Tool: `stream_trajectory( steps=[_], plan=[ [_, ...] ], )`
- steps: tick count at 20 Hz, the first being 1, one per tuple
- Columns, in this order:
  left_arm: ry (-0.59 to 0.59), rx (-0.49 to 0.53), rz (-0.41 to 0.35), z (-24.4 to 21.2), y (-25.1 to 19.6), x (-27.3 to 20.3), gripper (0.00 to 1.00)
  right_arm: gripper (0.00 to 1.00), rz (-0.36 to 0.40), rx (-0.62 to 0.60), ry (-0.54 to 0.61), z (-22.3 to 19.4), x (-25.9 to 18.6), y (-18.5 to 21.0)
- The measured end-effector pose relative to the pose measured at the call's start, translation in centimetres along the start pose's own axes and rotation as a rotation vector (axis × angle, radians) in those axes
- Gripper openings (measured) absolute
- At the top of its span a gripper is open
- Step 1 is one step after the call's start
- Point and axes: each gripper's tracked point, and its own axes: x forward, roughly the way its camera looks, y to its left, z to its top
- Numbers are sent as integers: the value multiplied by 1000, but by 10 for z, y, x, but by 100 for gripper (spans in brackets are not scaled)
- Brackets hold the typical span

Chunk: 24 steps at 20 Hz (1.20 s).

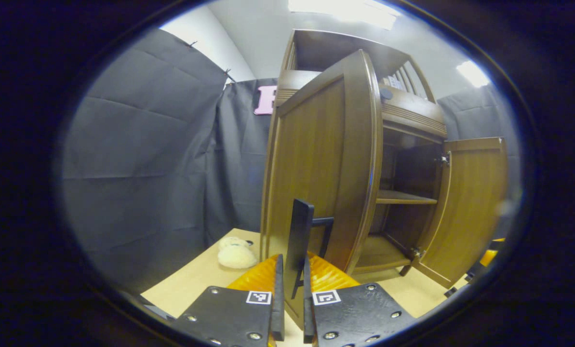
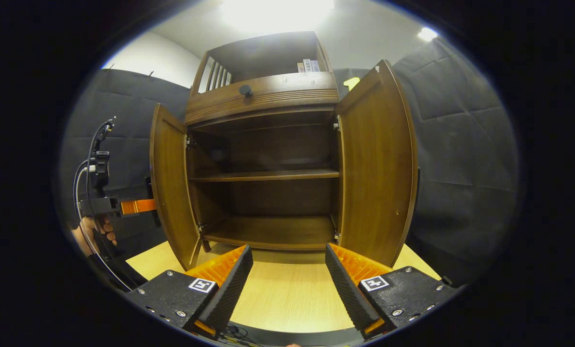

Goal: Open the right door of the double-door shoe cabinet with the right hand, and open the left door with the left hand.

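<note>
The brown wooden shoe cabinet (image 2: 268, 99) stands on a light wooden table with both doors swung out. In the left gripper view, the left door (image 1: 326, 159) fills the middle, and my left gripper (image 1: 293, 264) is shut on its black bar handle (image 1: 300, 226). The right door (image 1: 470, 207) hangs open farther off. In the right gripper view, my right gripper (image 2: 287, 272) is open over the table in front of the cabinet, holding nothing, between the left door (image 2: 171, 188) and the right door (image 2: 376, 168). The left gripper (image 2: 123, 206) and a hand (image 2: 94, 231) show behind the left door.
Inside the cabinet are a bare shelf (image 2: 268, 176) and a floor board (image 2: 273, 231). A drawer with a round knob (image 2: 245, 89) sits above the doors. A white fluffy pair of slippers (image 1: 236, 254) lies on the table (image 2: 287, 299) beside the cabinet. Black cloth walls surround the booth.
</note>
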Motion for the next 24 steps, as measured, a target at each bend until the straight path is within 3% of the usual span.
stream_trajectory(
  steps=[5,12,17,24],
  plan=[
    [-27,11,111,1,8,2,7,94,20,9,1,1,6,6],
    [-38,30,169,0,14,-6,8,94,45,23,2,1,9,11],
    [-57,32,266,12,21,-19,8,95,56,20,-13,8,4,12],
    [-104,3,255,25,14,-34,8,94,64,12,-53,26,-23,0]
  ],
)
